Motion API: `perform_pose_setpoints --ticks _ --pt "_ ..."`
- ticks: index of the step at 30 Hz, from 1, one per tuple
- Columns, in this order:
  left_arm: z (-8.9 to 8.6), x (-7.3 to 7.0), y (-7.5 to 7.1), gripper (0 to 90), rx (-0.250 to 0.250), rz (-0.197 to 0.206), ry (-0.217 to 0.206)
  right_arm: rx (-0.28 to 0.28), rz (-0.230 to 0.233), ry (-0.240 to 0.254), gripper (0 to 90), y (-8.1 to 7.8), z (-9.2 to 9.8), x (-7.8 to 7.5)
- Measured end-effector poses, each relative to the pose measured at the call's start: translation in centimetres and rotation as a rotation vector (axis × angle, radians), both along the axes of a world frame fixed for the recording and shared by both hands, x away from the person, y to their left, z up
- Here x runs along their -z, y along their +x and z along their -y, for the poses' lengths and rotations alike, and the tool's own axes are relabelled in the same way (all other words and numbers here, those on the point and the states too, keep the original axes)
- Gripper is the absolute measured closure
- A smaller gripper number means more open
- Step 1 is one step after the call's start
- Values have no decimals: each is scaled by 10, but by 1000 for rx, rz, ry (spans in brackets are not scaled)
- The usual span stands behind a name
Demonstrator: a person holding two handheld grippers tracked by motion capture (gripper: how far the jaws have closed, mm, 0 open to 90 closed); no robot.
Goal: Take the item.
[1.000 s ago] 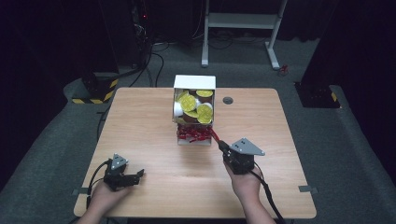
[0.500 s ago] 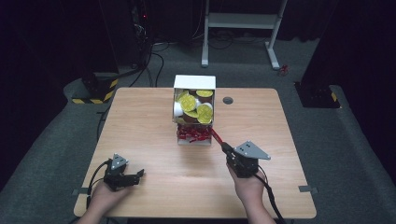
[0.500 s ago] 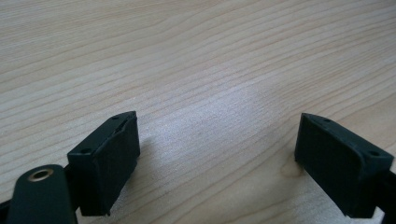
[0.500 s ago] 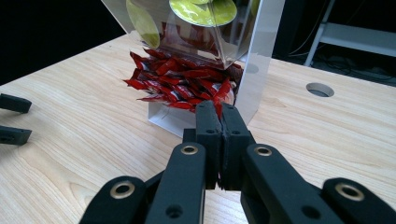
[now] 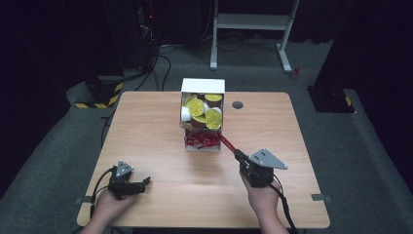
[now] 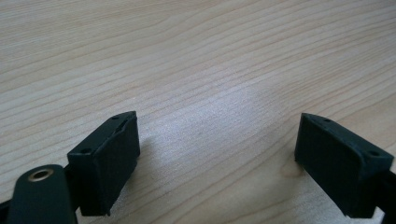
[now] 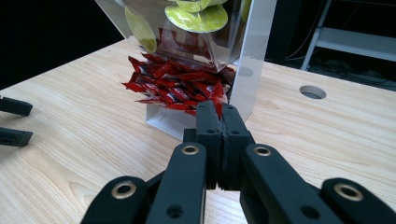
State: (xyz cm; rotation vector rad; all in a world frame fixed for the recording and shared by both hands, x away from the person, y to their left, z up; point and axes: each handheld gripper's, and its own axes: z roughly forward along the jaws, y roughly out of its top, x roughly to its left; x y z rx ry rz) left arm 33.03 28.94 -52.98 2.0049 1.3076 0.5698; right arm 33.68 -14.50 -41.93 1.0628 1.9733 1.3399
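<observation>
A white-and-clear dispenser box (image 5: 202, 105) stands mid-table, with yellow-lidded pods (image 5: 199, 107) up top and a pile of red sachets (image 5: 200, 140) in its bottom tray. My right gripper (image 5: 238, 154) is just off the tray's right front corner and shut on one red sachet (image 5: 227, 142), which stretches from the tray to the jaws. In the right gripper view the jaws (image 7: 222, 116) are pressed together, the red sachet (image 7: 218, 97) sticks out past their tips, and the red sachets (image 7: 177, 86) lie behind. My left gripper (image 5: 144, 183) rests open at the near left, and its own view (image 6: 219, 154) has bare wood between the jaws.
The wooden table (image 5: 146, 126) has a round cable hole (image 5: 237, 105) right of the dispenser. A white stand (image 5: 253, 22) and cables lie on the dark floor beyond the far edge. A yellow-black striped block (image 5: 100, 95) sits off the far left corner.
My right gripper has drawn back toward the near right, away from the dispenser, with the red sachet held in it. The left gripper has stayed put.
</observation>
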Motion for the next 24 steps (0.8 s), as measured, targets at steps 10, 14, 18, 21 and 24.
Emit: perform_pose_setpoints --ticks 10,14,18,21,24 --pt "0 0 0 143 -1 1 0 11 15 10 899 -2 7 -4" --pt "0 0 0 143 -1 2 0 18 20 9 899 -2 11 -5" --pt "0 0 0 143 -1 2 0 23 19 8 898 -2 13 -5" --pt "0 0 0 143 -1 2 0 28 19 8 898 -1 14 -5" --pt "0 0 0 143 -1 2 0 33 17 6 899 0 16 -5"
